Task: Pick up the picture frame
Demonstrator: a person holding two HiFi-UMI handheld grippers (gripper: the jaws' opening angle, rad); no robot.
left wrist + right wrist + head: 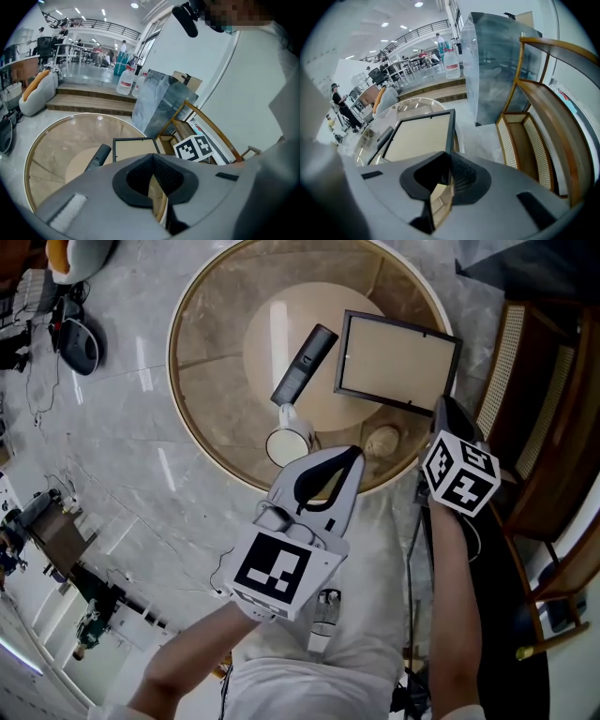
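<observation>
The black picture frame [398, 362] with a beige panel lies flat on the right half of the round glass table [202, 343]. It also shows in the left gripper view [133, 149] and the right gripper view [422, 136]. My right gripper [441, 409] hovers at the frame's near right corner, jaws together with nothing between them [449, 154]. My left gripper [353, 454] hangs over the table's near edge, below the frame, shut and empty [152, 157].
A dark remote [305, 364] lies left of the frame. A white cup [289, 443] and a small beige round object [382, 440] sit near the table's front edge. A wooden cane chair [525, 381] stands close on the right.
</observation>
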